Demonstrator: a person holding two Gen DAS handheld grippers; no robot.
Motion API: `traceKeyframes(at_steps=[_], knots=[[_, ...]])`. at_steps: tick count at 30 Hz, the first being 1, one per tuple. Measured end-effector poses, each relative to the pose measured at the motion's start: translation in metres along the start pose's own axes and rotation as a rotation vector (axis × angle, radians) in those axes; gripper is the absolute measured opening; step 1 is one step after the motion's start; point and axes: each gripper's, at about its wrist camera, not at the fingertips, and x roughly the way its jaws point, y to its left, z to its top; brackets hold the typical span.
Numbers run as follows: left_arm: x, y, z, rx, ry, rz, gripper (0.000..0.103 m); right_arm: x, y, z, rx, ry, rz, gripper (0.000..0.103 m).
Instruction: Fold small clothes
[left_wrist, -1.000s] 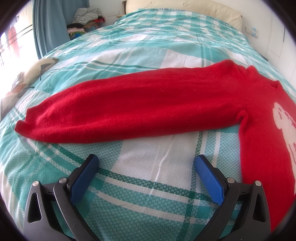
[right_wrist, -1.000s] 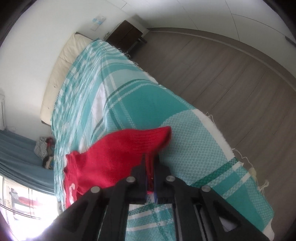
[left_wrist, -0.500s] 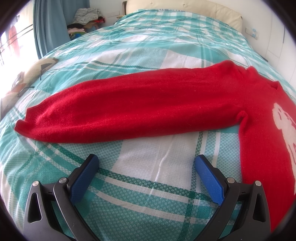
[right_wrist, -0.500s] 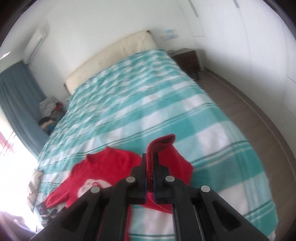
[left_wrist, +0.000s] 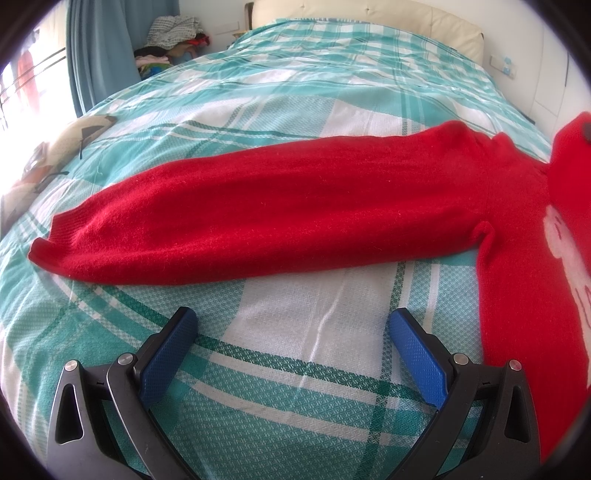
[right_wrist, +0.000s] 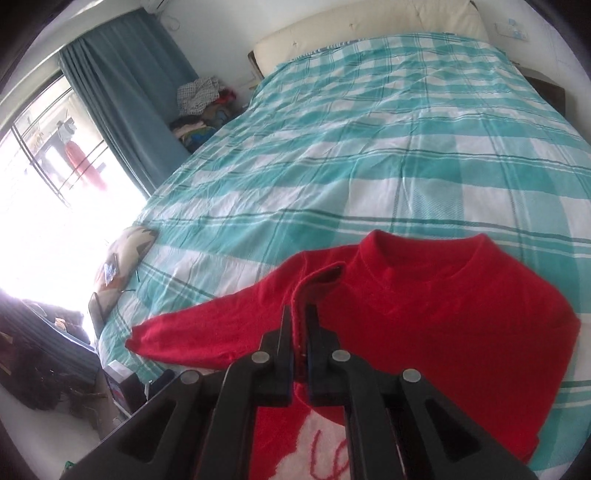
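Observation:
A red sweater (left_wrist: 295, 206) with a white figure on its chest (left_wrist: 565, 243) lies on the bed. Its left sleeve stretches out flat to the left, cuff (left_wrist: 48, 251) at the far left. My left gripper (left_wrist: 291, 328) is open and empty, just in front of that sleeve, over the cover. My right gripper (right_wrist: 300, 314) is shut on the right sleeve's cuff (right_wrist: 317, 280) and holds it folded over the sweater's chest (right_wrist: 424, 332), below the collar (right_wrist: 424, 258). That folded sleeve also shows at the right edge of the left wrist view (left_wrist: 572, 166).
The bed has a teal and white checked cover (right_wrist: 369, 147) and a cream headboard (right_wrist: 369, 33). A patterned cushion (right_wrist: 125, 258) lies at the bed's left edge. A pile of clothes (right_wrist: 201, 107) sits by the blue curtain (right_wrist: 122, 92) and window.
My right gripper has carried the right sleeve from the bed's right side across onto the sweater's chest. My left gripper has not moved; the folded sleeve now enters its view at right.

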Motion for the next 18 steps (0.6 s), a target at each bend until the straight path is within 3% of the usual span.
traceKeyframes(at_steps=[1, 3, 5, 6, 9, 11, 15, 18], knots=[[0.0, 0.0, 0.0, 0.001, 0.0, 0.001, 0.103, 0.012, -0.002, -0.001, 0.015, 0.023, 0.024, 0.012], [0.0, 0.0, 0.0, 0.0, 0.0, 0.001, 0.103, 0.023, -0.01, -0.008, 0.081, 0.039, 0.1, 0.039], [0.0, 0.0, 0.0, 0.0, 0.0, 0.0, 0.103, 0.018, -0.019, -0.019, 0.134, 0.018, 0.174, 0.057], [0.0, 0.0, 0.0, 0.0, 0.0, 0.0, 0.103, 0.014, -0.025, -0.023, 0.148, 0.013, 0.19, 0.061], [0.0, 0.0, 0.0, 0.0, 0.0, 0.0, 0.103, 0.0, -0.05, -0.038, 0.196, 0.024, 0.194, 0.061], [0.0, 0.0, 0.0, 0.0, 0.0, 0.0, 0.103, -0.013, -0.082, -0.053, 0.244, 0.03, 0.146, 0.061], [0.0, 0.0, 0.0, -0.001, -0.001, 0.0, 0.103, -0.051, -0.163, -0.094, 0.353, 0.028, -0.076, 0.06], [0.0, 0.0, 0.0, 0.0, -0.001, 0.001, 0.103, -0.097, -0.203, -0.12, 0.409, -0.06, -0.167, 0.057]])
